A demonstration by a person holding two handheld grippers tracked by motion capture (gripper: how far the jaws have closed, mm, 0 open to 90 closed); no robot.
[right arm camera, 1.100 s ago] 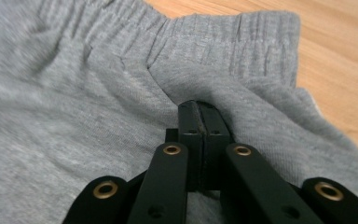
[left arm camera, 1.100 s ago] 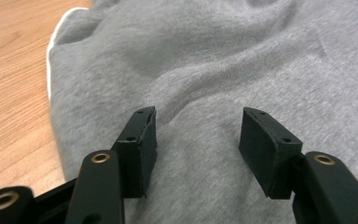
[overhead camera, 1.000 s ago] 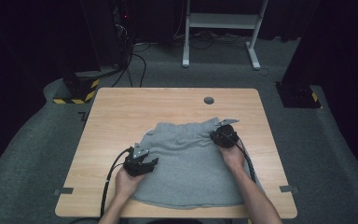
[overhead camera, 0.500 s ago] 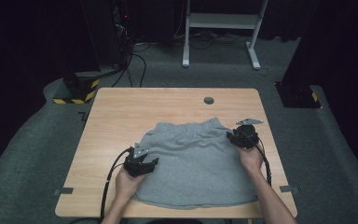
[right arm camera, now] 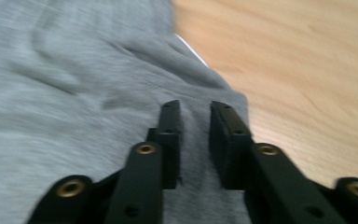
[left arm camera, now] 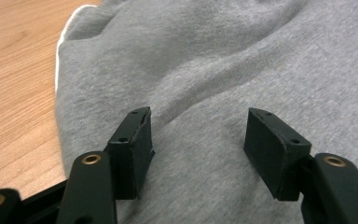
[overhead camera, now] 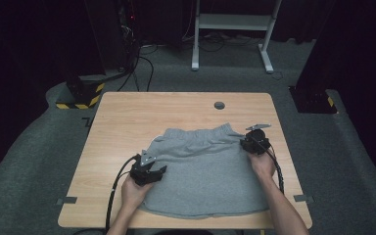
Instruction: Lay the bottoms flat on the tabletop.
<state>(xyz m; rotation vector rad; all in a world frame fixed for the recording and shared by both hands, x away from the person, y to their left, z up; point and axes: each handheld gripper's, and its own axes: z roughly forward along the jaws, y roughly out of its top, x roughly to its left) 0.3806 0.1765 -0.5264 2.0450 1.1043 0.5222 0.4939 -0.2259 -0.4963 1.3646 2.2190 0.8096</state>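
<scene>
A grey garment with an elastic waistband [overhead camera: 205, 166] lies spread flat on the wooden table [overhead camera: 127, 122]. My left gripper [overhead camera: 152, 170] rests at its left edge, open. Its jaws have just been opening a little, and grey cloth [left arm camera: 223, 60] lies under the wide gap in the left gripper view [left arm camera: 198, 135]. My right gripper [overhead camera: 250, 142] sits on the garment's upper right corner. Its jaws [right arm camera: 195, 121] have just been closing and stand narrowly apart over the cloth [right arm camera: 51, 93], with fabric showing in the gap. I see no pinch.
A round cable hole [overhead camera: 219, 105] sits near the table's far edge. Bare wood lies left of and beyond the garment. Tape marks [overhead camera: 66, 200] sit near the front corners. A white desk frame [overhead camera: 230, 29] and cables stand on the floor behind.
My right gripper has moved to the right, and the garment's upper right corner went with it, so the waistband now lies stretched out wider. The left hand has stayed in place.
</scene>
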